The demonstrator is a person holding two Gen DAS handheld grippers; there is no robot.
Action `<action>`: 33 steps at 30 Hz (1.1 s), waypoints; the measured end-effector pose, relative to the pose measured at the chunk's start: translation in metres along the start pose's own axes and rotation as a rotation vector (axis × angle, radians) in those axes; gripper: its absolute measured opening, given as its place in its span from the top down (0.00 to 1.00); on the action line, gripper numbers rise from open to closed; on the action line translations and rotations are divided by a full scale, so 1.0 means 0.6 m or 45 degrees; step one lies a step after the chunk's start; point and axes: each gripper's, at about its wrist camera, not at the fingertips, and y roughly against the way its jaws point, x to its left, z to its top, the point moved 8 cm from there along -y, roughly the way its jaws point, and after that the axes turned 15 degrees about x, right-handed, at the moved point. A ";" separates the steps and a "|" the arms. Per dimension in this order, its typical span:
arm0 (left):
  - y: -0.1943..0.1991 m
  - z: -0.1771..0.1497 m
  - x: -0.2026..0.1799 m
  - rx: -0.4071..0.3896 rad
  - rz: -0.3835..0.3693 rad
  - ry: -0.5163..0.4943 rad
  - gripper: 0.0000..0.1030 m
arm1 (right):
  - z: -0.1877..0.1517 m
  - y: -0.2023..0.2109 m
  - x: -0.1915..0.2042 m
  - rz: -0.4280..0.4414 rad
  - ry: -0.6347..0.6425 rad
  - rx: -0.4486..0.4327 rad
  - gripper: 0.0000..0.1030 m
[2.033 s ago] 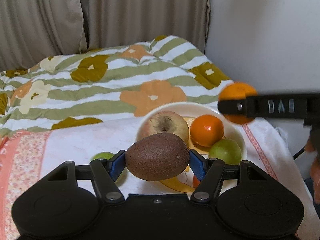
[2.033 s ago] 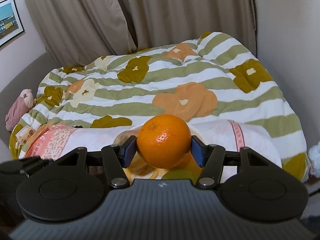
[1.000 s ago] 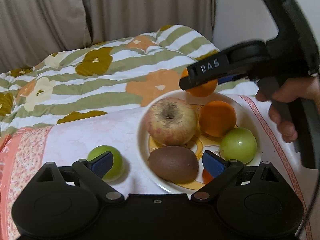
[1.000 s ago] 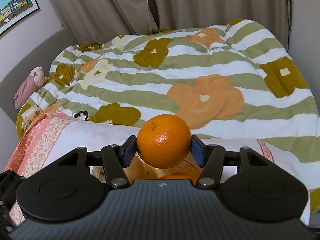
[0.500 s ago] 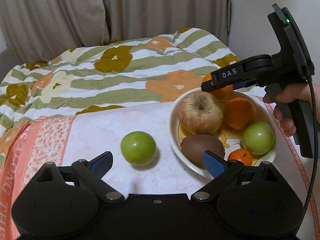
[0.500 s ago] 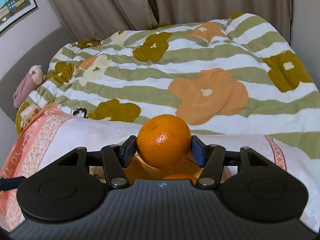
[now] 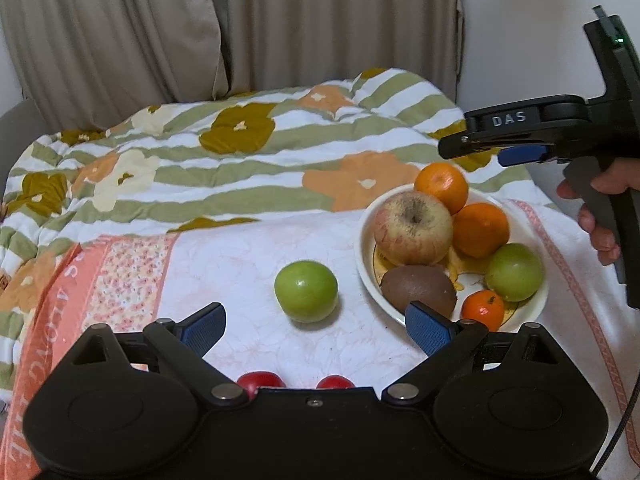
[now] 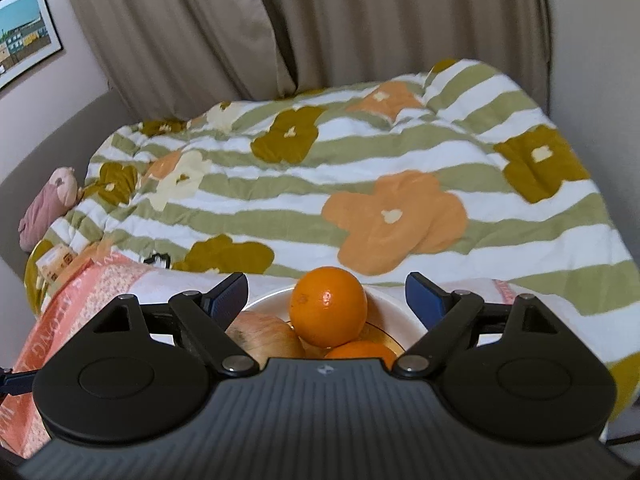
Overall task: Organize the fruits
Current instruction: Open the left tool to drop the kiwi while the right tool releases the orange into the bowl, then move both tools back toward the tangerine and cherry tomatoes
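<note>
1. We have just let go of the orange [image 8: 328, 306]: half a second ago our right gripper [image 8: 326, 294] was clamped on it, and now the jaws stand wide apart with the fruit resting at the far rim of the bowl [image 7: 366, 268], against the apple [image 7: 414, 229].
2. Our left gripper [image 7: 316, 326] is also spread open and holds nothing; the kiwi [image 7: 418, 287] it carried two seconds ago lies at the bowl's near side.
3. We judge the bowl nearly filled. The green fruit [image 7: 306, 291] still sits on the cloth just left of the bowl, between our left fingers' line of reach, and two small red fruits [image 7: 260, 382] show at the near edge.
4. The surface is a white cloth [image 7: 224, 264] with a pink flowered border, laid beside a striped floral quilt [image 8: 360, 184]; beige curtains [image 8: 280, 28] hang behind, and a framed picture [image 8: 24, 32] is on the left wall.
</note>
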 end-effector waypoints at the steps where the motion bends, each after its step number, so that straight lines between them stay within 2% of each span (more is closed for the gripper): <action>1: 0.007 0.000 0.002 -0.012 -0.004 -0.005 0.04 | -0.002 0.013 0.003 -0.014 -0.006 -0.006 0.02; 10: 0.074 -0.019 0.040 -0.119 -0.046 -0.043 0.02 | -0.046 0.125 0.047 -0.124 -0.086 -0.092 0.00; 16: 0.107 -0.056 0.072 -0.166 -0.037 -0.105 0.00 | -0.096 0.182 0.093 -0.257 -0.074 -0.162 0.00; 18: 0.111 -0.071 0.081 -0.166 -0.068 -0.121 0.00 | -0.119 0.194 0.112 -0.276 -0.052 -0.160 0.00; 22: 0.111 -0.100 0.098 -0.146 -0.109 -0.157 0.00 | -0.165 0.205 0.145 -0.307 -0.033 -0.139 0.00; 27: 0.098 -0.126 0.110 -0.119 -0.161 -0.204 0.00 | -0.223 0.204 0.185 -0.286 -0.049 -0.113 0.00; 33: 0.053 -0.146 0.108 -0.094 -0.220 -0.320 0.01 | -0.275 0.163 0.219 -0.284 -0.049 -0.082 0.00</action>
